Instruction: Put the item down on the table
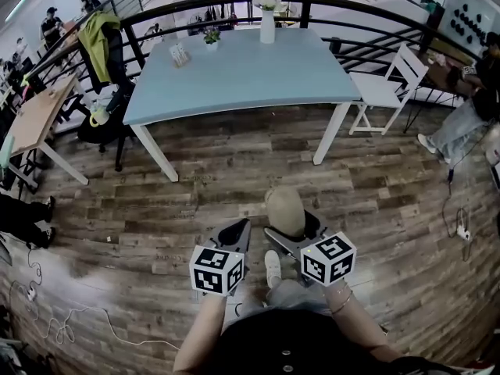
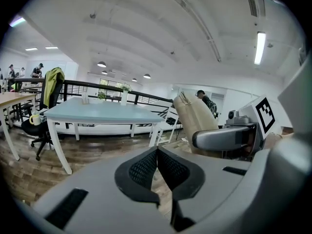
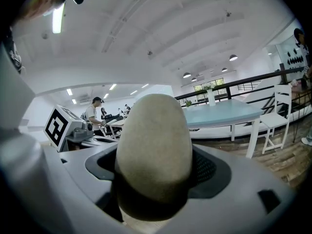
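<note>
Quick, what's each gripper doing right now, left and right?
Left gripper: closed, nothing between its jaws.
Right gripper: closed on the beige rounded item.

Item (image 1: 284, 208): beige, dome-shaped, felt-like surface.
It stands upright, clamped between the fingers (image 3: 208, 168) of the right gripper (image 1: 292, 229), above the wooden floor (image 1: 195, 180), well apart from the pale-blue worktop (image 1: 242, 76).

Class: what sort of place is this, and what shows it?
Probably an open-plan office mezzanine: a pale blue rectangular table, a black metal railing behind it, and a black office chair with a green jacket.
</note>
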